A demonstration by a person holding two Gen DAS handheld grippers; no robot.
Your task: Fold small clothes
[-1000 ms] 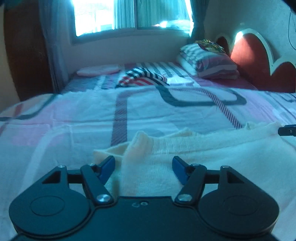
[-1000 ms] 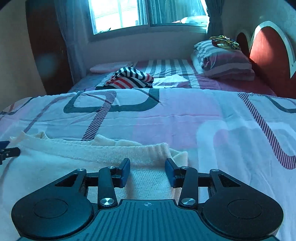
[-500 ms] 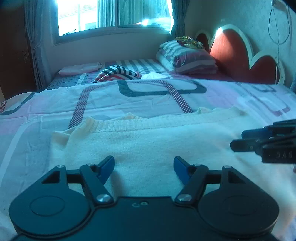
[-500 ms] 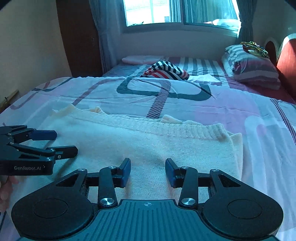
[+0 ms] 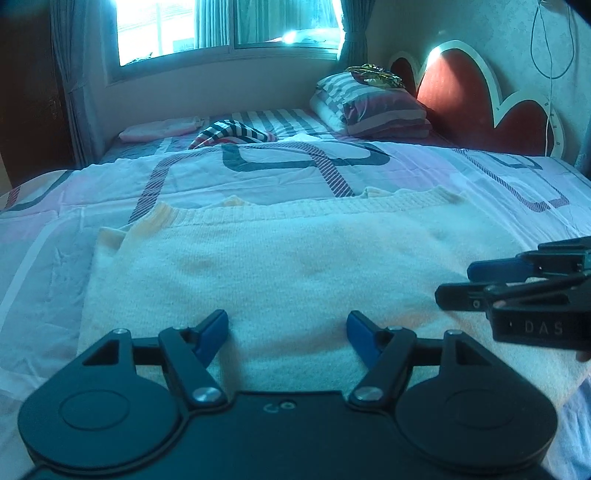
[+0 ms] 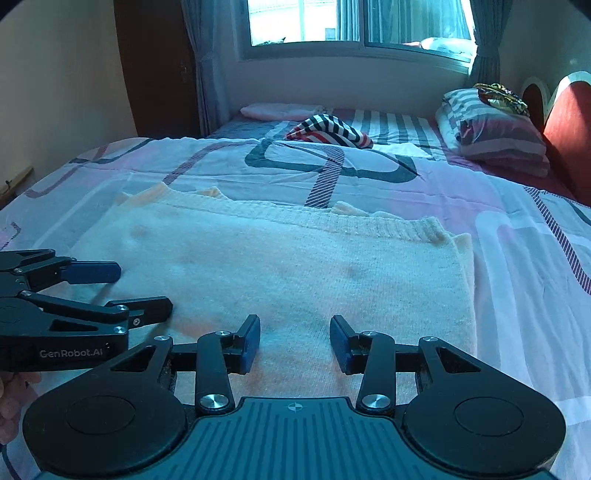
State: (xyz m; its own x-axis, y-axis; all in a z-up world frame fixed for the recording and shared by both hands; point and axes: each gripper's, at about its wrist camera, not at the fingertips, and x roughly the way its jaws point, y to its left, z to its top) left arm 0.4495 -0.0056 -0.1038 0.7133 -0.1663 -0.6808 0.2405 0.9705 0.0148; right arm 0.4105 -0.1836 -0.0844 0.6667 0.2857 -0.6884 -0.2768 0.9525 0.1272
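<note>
A cream knitted garment [image 5: 280, 266] lies flat and folded on the bed, its ribbed edge at the far side; it also shows in the right wrist view [image 6: 288, 266]. My left gripper [image 5: 287, 334] is open and empty above the garment's near part. My right gripper [image 6: 294, 341] is open and empty above the garment's near right part. The right gripper also shows at the right edge of the left wrist view [image 5: 465, 284], open. The left gripper shows at the left edge of the right wrist view [image 6: 144, 288], open.
The bed [image 5: 110, 192] has a patterned pink and white cover. A striped cloth heap [image 6: 330, 131] and a pink folded cloth [image 6: 280, 110] lie at the far side. Stacked pillows [image 6: 495, 129] sit by the red headboard [image 5: 480, 103]. A window [image 6: 354, 22] is behind.
Both grippers have drawn back toward the near edge of the garment and turned inward, so each now shows in the other's view. The garment lies flatter, more of it showing.
</note>
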